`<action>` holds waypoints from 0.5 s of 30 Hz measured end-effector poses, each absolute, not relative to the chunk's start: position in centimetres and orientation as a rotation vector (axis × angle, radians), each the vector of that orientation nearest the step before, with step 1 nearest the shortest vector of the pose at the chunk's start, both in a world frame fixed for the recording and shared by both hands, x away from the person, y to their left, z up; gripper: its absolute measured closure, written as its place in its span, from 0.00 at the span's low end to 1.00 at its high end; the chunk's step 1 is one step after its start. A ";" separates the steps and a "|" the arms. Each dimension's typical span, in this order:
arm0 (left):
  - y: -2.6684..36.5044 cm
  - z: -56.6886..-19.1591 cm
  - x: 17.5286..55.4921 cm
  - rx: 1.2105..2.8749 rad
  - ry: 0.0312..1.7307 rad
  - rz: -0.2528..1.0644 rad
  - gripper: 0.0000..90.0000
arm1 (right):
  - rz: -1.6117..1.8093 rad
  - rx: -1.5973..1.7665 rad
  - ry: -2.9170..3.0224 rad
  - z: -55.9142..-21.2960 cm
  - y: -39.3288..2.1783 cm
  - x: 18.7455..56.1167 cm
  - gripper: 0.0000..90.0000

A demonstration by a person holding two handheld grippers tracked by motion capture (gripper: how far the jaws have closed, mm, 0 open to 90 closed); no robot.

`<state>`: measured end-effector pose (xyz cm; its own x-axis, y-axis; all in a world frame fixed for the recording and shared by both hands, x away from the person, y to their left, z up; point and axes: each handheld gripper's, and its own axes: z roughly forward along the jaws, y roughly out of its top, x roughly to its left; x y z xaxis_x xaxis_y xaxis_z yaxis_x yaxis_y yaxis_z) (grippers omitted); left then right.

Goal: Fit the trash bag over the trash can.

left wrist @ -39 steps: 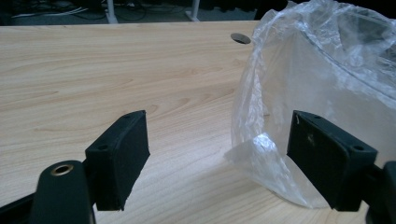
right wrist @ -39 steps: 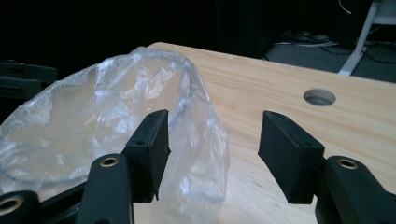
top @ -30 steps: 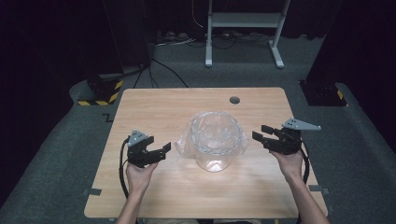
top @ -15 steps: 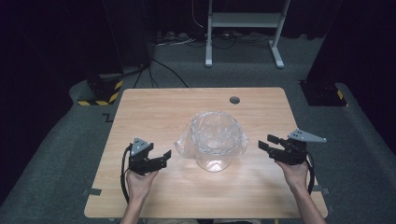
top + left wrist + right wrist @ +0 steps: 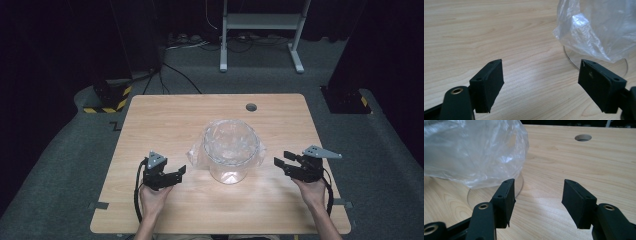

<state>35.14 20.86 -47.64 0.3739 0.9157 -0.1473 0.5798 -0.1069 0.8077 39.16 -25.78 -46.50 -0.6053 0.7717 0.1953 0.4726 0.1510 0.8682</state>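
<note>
High view has my left tool [image 5: 181,171] and right tool [image 5: 279,163] wide apart, empty, flanking the bagged glass bowl [image 5: 231,150]; I'd pinch loose plastic, not glass.

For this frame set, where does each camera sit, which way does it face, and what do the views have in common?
High view: above the person's table edge, looking forward and down on the wooden table; forearms, left gripper and right gripper show.
Left gripper view: low, along its open jaws, toward the clear container's base.
Right gripper view: low, along its open jaws, toward the plastic bag.
Shared: the bag-lined container.
</note>
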 end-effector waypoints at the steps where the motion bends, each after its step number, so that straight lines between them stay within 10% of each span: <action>1: 20.8 -47.9 35.3 1.805 1.314 0.507 0.23 | 1.425 1.205 2.140 -46.7 -25.7 39.2 0.48; 15: 19.8 -50.6 37.1 1.869 1.388 0.516 0.24 | 1.290 1.219 2.181 -48.7 -24.8 40.6 0.49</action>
<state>37.13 19.79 -50.59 0.3343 0.9364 -0.1069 0.6392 -0.1420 0.7558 40.57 -24.82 -48.74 -0.5804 0.8029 0.1359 0.5059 0.2248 0.8328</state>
